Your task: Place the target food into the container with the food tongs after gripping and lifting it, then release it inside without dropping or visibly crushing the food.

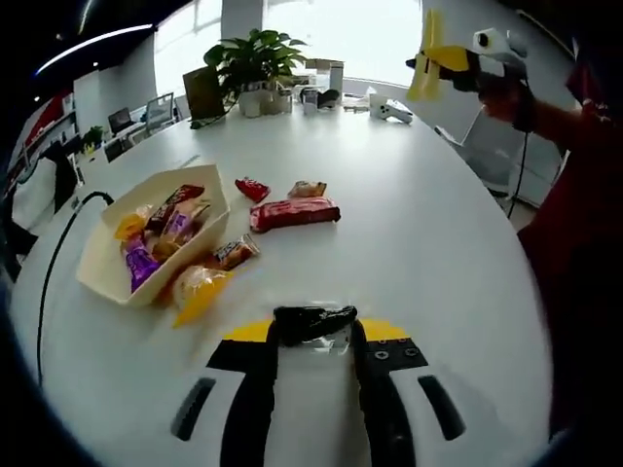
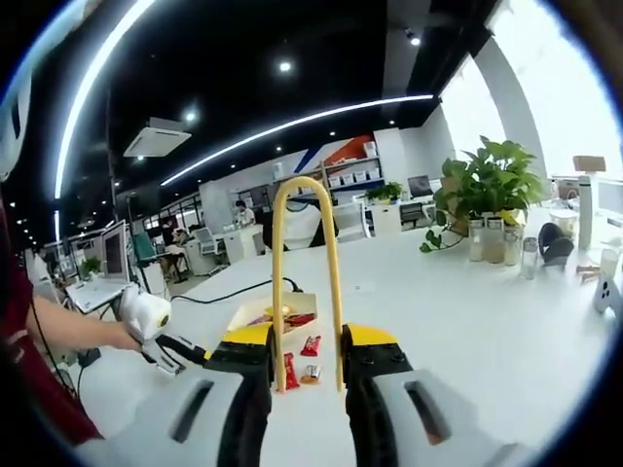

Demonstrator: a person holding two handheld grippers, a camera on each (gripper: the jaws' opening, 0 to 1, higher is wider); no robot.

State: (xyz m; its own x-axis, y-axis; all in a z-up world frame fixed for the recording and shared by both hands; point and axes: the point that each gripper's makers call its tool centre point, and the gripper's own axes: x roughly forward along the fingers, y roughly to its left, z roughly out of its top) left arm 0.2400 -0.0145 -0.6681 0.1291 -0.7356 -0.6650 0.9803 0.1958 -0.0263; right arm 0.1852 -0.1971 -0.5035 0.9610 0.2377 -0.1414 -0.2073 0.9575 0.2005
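A cream paper tray holds several wrapped snacks at the table's left. Beside it lie a yellow packet, a brown one, a long red packet, a small red one and a tan one. My left gripper is low over the table, its jaws closed on a small dark glossy thing. My right gripper is shut on yellow food tongs, raised high above the table and well away from the tray. From the left gripper view it hangs at the upper right.
A potted plant and small bottles stand at the table's far end. A black cable runs along the left edge. A person's red sleeve borders the right side. Office desks lie beyond.
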